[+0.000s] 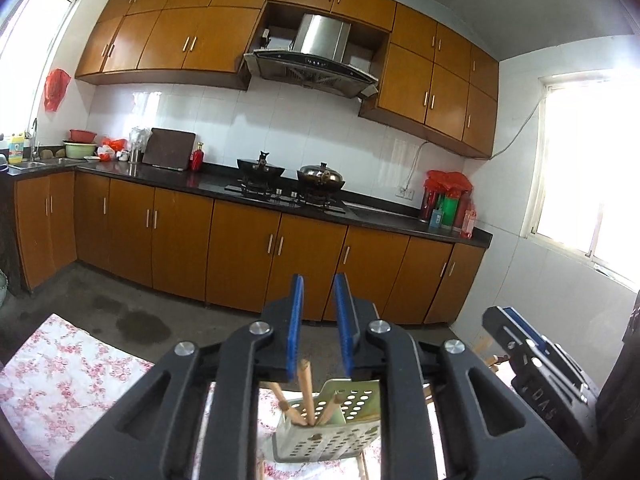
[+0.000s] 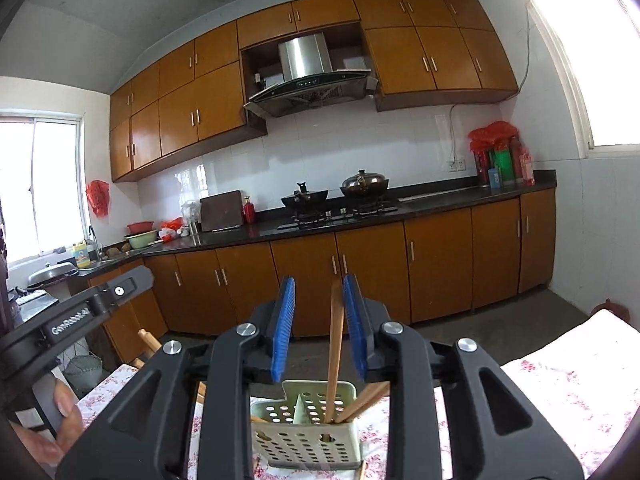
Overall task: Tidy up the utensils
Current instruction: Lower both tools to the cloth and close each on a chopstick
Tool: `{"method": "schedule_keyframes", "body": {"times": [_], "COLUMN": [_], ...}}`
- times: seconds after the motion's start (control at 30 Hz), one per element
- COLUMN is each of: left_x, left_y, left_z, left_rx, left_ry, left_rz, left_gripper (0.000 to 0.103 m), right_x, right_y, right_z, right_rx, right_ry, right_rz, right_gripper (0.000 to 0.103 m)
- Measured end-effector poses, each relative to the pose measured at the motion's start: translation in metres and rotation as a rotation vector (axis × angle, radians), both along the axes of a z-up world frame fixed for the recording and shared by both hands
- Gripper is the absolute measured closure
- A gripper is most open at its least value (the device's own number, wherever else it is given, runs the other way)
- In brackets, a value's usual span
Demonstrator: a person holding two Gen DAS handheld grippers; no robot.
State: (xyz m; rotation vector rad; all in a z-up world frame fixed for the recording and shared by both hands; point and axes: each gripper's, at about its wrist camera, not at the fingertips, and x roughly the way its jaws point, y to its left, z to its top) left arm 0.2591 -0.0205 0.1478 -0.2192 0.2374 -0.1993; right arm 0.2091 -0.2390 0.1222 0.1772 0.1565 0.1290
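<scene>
Both the left hand-held gripper (image 1: pixel 320 320) and the right hand-held gripper (image 2: pixel 320 326) were open. The chopsticks (image 2: pixel 334 356) stood in the green holder (image 2: pixel 308 444) on the flowery cloth (image 2: pixel 560 392), just below them.

A home kitchen is showing here: orange-brown wall cabinets (image 1: pixel 192 36) are hanging at twelve o'clock, a steel range hood (image 1: pixel 316 52) is sitting over a gas stove (image 1: pixel 288 194) carrying two woks, and a sink (image 1: pixel 28 165) is lying at nine o'clock.
</scene>
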Motion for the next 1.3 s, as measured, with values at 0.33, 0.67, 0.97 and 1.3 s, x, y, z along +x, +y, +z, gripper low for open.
{"method": "schedule_keyframes", "body": {"times": [0.33,0.67,0.97,1.3], "left_x": [-0.093,-0.100,-0.094,-0.073], "left_y": [0.041,0.048,0.010,-0.012], "left_z": [-0.029,-0.172,-0.213,-0.242], "left_rx": [0.087,0.187,0.239,0.318], "left_ry": [0.066,0.494,0.592,0.668], "left_rz": [0.057,0.007,-0.039,-0.030], "left_gripper": [0.057,0.073,0.073,0.094], "right_x": [-0.069,-0.063,-0.062,-0.061], "right_y": [-0.024,0.005,0.020,-0.017], "right_z": [-0.014,-0.182,-0.208,-0.210], "right_rx": [-0.022,-0.018,-0.088,-0.048], "right_ry": [0.121,0.709,0.753,0.753], "right_rz": [-0.038,0.171,0.125,0.059], "right_gripper": [0.056,0.085,0.094,0.095]}}
